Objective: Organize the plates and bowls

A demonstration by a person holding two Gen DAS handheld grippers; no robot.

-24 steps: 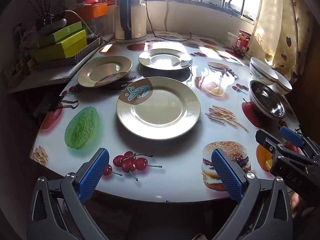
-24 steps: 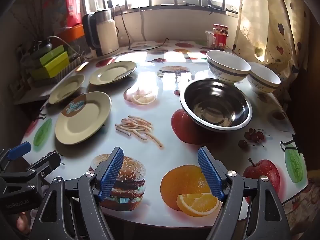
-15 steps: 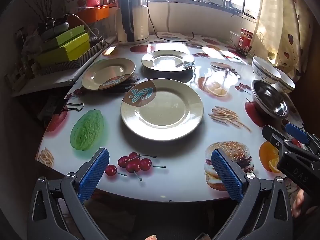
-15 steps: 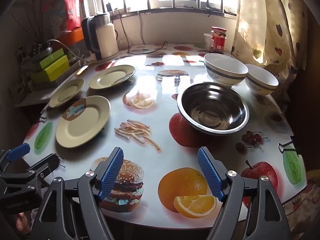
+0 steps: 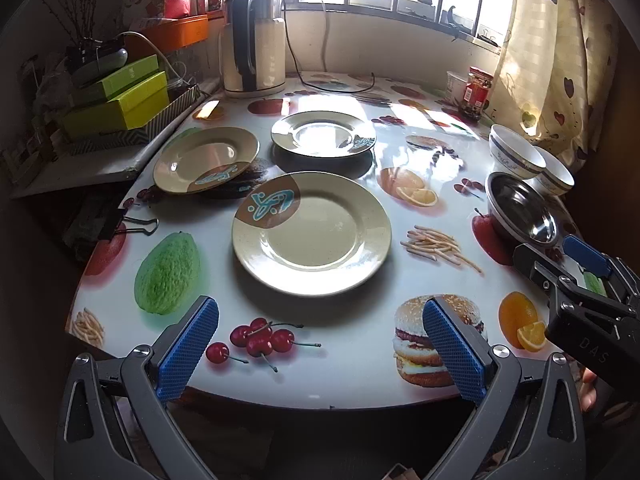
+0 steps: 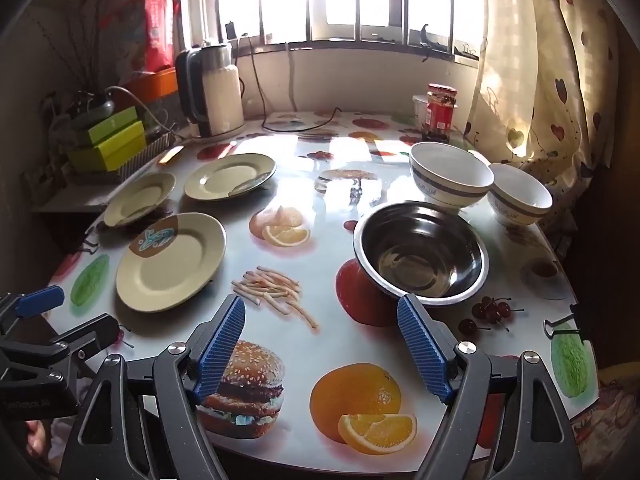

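Fruit-print table (image 5: 352, 344) ahead of me, three beige plates with teal motifs (image 5: 311, 232), steel bowl (image 6: 420, 256), two white bowls (image 6: 450, 178), my left gripper (image 5: 320, 350) and right gripper (image 6: 322, 348) both spread wide, empty.

I get strong daylight through the window (image 6: 360, 0), which is blown out white. Below the window, glare washes over the glossy table (image 6: 348, 184) and the far plate (image 5: 324, 134). Away from the window the corners go dark, edges bend from the fisheye, and both views are sharp.

Bare table (image 5: 340, 336) fronts the large plate (image 5: 312, 236); steel bowl (image 6: 420, 256) crowds the right.
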